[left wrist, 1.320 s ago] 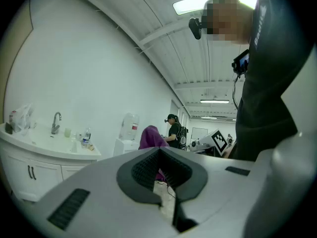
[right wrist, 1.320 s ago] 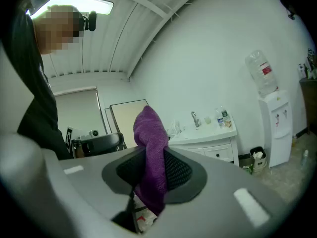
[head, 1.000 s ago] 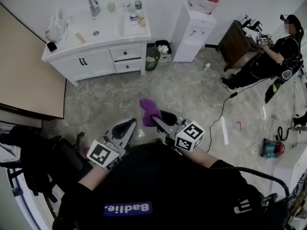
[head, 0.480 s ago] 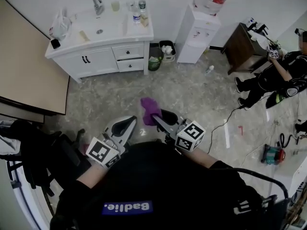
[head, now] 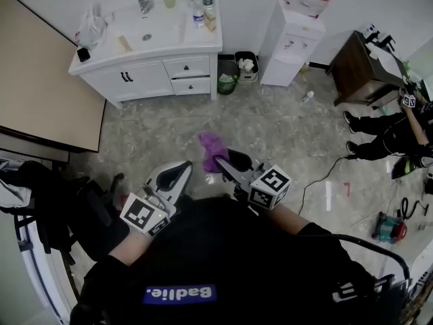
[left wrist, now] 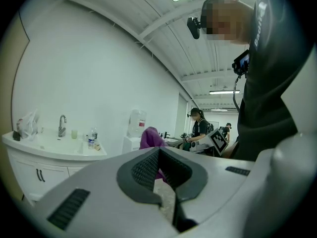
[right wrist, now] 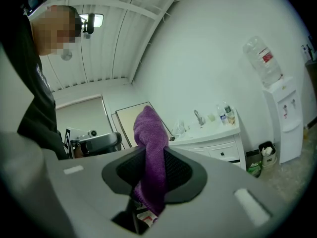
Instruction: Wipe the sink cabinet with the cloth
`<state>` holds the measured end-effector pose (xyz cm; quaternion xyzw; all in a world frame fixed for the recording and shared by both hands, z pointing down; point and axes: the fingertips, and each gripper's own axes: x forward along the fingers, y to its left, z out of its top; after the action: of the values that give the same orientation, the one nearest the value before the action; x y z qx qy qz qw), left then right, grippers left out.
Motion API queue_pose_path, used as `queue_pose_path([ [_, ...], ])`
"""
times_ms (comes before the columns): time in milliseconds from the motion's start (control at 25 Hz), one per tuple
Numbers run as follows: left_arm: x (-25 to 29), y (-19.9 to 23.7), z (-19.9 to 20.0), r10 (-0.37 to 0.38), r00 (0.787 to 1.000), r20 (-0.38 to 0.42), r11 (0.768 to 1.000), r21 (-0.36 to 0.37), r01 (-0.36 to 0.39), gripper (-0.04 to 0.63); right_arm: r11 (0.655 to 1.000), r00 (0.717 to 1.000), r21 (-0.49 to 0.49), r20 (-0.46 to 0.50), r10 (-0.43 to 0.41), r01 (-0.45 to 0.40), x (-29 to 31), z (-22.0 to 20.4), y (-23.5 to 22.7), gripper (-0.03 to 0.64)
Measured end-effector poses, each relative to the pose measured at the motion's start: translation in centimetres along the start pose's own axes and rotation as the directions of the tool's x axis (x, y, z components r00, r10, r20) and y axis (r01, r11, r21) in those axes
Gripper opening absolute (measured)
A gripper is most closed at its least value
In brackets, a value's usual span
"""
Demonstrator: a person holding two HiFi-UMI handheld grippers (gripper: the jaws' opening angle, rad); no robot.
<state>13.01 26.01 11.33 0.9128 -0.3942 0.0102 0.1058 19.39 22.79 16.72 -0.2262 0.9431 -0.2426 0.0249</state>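
Head view: the sink cabinet (head: 145, 73) stands well apart across the floor (head: 270, 127), not yet reached; the right claw (head: 226, 164) carries the purple cloth (head: 212, 149) out front; the left claw (head: 177, 175) hangs beside it with nothing in it.

Left gripper view: the pads meet at the tips, closed on nothing; the cloth shows just beyond them, the cabinet off to the left.

Right gripper view: the jaws are clamped on a bunched fold of cloth, a long tuft standing free above and a little hanging below; the bite looks narrow, so I judge a hard drag over the cabinet could tug the cloth loose.

The other risk sits on the top surface; the bottles (head: 198, 15) and the bag (head: 91, 29) crowd the basin, and a wide sweep could topple them.
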Motion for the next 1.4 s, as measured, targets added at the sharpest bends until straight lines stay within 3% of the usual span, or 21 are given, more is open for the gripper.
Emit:
queue_pose_path([
  [160, 0.8, 3.1, 0.2, 0.012, 1.0, 0.011, 1.0, 0.002, -0.012, 0.002, 1.0, 1.0, 0.002, -0.004, -0.017, 0.017, 1.8, 0.3, -2.1, 0.1],
  [360, 2.4, 8.9, 0.2, -0.038, 0.999, 0.025, 0.999, -0.007, 0.038, 0.002, 0.998, 0.998, -0.001, -0.017, -0.058, 0.058, 6.5, 0.7, -5.0, 0.1],
  [920, 5.3, 33.0, -0.2, -0.213, 0.977, -0.019, 0.977, -0.022, 0.212, 0.002, 0.972, 0.974, 0.071, -0.003, -0.225, 0.224, 29.2, 1.8, -14.1, 0.1],
  [1160, 8.2, 38.9, -2.5, -0.154, 0.988, 0.016, 0.986, -0.055, 0.154, 0.002, 0.974, 0.979, 0.098, -0.018, -0.205, 0.206, 34.0, -0.3, -18.5, 0.1],
  [1400, 11.8, 43.3, -6.9, -0.054, 0.996, 0.07, 0.998, -0.034, 0.057, 0.002, 0.977, 0.985, 0.133, -0.05, -0.163, 0.168, 36.9, -5.6, -25.9, 0.1],
])
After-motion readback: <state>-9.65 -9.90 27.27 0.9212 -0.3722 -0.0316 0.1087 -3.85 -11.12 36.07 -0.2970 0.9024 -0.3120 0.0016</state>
